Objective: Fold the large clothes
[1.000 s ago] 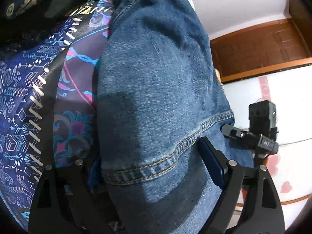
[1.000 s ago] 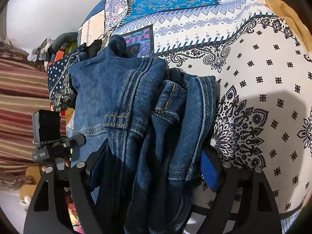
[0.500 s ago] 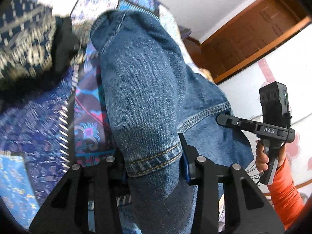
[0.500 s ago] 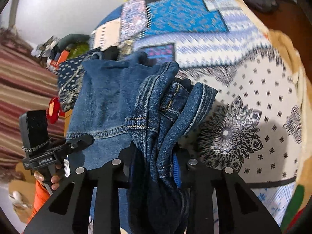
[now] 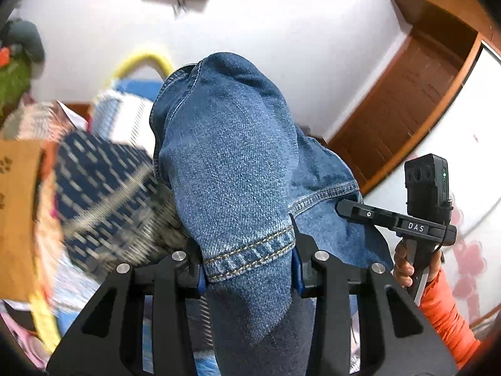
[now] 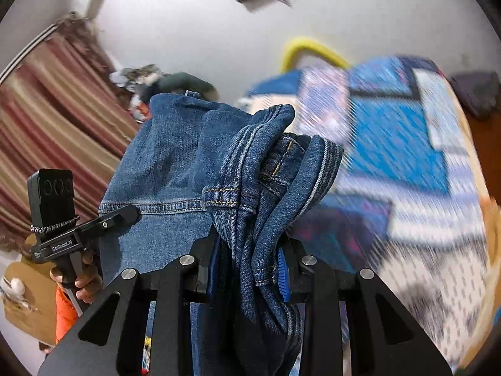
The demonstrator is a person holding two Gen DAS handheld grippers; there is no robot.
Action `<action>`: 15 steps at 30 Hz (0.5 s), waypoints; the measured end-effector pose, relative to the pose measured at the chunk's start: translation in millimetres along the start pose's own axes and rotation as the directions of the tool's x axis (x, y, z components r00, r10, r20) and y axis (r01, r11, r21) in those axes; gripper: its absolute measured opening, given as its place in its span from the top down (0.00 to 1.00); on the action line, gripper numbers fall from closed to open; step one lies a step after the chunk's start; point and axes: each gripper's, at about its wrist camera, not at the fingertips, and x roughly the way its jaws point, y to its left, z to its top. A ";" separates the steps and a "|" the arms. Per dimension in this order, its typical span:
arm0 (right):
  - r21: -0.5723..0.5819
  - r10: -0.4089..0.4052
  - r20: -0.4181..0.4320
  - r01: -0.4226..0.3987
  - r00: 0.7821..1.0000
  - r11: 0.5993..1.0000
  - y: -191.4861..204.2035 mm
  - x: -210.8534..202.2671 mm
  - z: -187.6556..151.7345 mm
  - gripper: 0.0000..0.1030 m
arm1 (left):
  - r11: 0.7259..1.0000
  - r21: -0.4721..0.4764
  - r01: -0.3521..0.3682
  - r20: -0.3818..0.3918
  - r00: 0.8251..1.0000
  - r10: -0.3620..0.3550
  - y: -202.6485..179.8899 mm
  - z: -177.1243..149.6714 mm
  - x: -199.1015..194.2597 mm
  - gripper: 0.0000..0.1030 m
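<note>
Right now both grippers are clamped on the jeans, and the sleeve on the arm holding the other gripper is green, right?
Not green: the sleeve is orange, as the left wrist view shows. Both the left gripper and right gripper are clamped on the jeans.

The jeans [image 5: 238, 169] fill the whole gap between the jaws of the left gripper [image 5: 247, 266], and a thick bunch of the same denim packs the right gripper [image 6: 247, 266]. Bare white wall [image 5: 281, 31] lies far beyond both. The patterned bed [image 6: 407, 163] blocks the right side; a striped curtain [image 6: 56, 100] closes the left.
</note>
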 end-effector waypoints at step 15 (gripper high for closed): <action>-0.015 -0.011 -0.116 0.010 0.993 1.000 -1.9 244.0 44.2 0.73 | 0.955 -0.215 -0.205 -0.105 0.977 0.186 240.7 27.0 72.5 0.57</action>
